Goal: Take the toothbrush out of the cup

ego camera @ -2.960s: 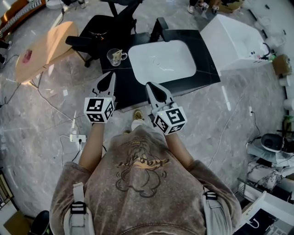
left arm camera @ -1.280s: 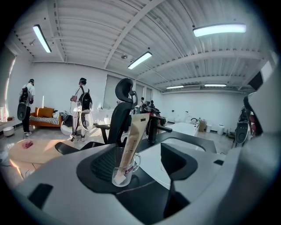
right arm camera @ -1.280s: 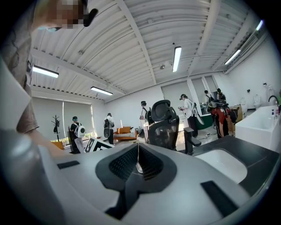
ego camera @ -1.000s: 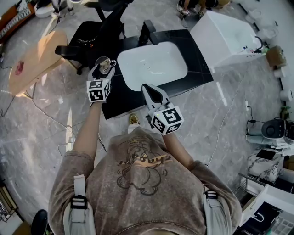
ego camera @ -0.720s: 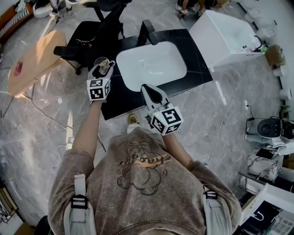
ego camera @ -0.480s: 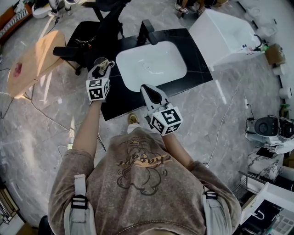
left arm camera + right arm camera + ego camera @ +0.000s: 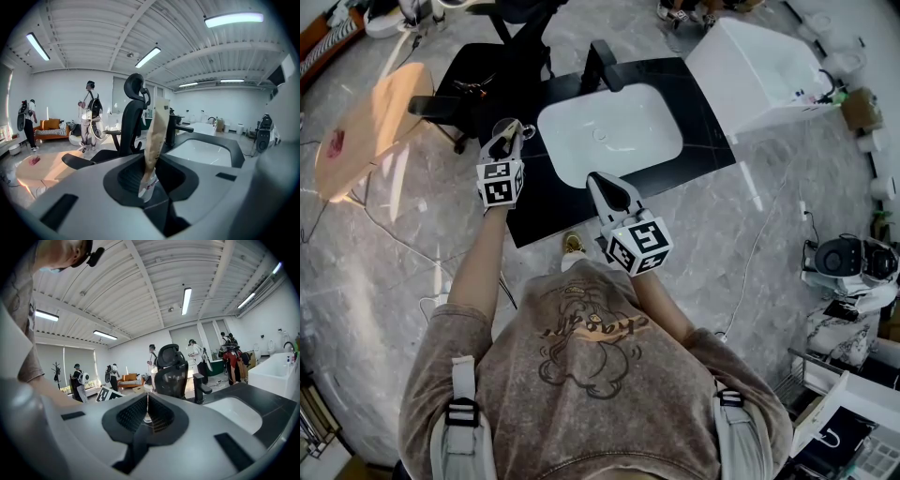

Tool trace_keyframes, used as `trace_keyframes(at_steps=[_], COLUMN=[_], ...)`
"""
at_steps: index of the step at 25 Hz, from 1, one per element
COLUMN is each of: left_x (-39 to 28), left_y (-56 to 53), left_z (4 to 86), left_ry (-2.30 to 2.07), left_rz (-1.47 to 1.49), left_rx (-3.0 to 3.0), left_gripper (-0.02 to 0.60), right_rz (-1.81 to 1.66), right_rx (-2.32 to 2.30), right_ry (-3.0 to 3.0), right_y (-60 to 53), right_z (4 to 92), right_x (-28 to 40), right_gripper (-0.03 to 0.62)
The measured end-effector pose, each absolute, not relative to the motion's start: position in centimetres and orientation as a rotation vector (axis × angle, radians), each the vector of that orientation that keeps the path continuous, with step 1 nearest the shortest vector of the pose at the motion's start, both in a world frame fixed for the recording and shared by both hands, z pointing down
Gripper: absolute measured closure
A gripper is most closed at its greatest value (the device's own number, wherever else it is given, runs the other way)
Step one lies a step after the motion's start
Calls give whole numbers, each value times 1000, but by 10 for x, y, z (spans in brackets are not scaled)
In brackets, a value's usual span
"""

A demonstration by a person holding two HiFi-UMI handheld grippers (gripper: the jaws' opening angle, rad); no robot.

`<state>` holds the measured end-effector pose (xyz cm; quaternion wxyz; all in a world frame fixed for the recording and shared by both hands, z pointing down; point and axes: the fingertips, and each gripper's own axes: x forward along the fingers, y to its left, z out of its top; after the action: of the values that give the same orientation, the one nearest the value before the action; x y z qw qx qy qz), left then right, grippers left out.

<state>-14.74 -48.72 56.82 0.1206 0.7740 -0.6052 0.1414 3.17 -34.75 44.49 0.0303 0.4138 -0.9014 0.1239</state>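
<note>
A clear glass cup (image 7: 507, 127) stands on the left corner of the black counter (image 7: 553, 202). My left gripper (image 7: 507, 141) is right at its rim. In the left gripper view a toothbrush (image 7: 156, 136) in a tan paper wrapper stands upright between the jaws. The left gripper (image 7: 149, 180) has just been closing and its jaws now pinch the wrapper's lower end. The cup itself is hidden in that view. My right gripper (image 7: 614, 192) hovers over the counter's front edge, shut and holding nothing; in its own view the right gripper (image 7: 146, 417) shows only a thin slit.
A white sink basin (image 7: 609, 122) with a black faucet (image 7: 602, 61) fills the counter's middle. A black office chair (image 7: 487, 80) stands just behind the cup. A round wooden table (image 7: 366, 117) is at the left and a white tub (image 7: 759, 75) at the right. Several people stand in the background.
Since three seconds ago my left gripper has reached forward to the cup. Over the last second it has barely shifted there. The right gripper has stayed put.
</note>
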Motion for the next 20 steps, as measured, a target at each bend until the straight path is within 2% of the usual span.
trace_keyframes(at_steps=[20], left_x=[-152], left_y=[-483], left_z=[527], left_ry=[-1840], left_rz=[380], left_rx=[2344], left_gripper=[509], right_rz=[402], right_rx=[1265], right_ry=[-2782], right_y=[-343], right_z=[451], right_x=[22], right_gripper=[574])
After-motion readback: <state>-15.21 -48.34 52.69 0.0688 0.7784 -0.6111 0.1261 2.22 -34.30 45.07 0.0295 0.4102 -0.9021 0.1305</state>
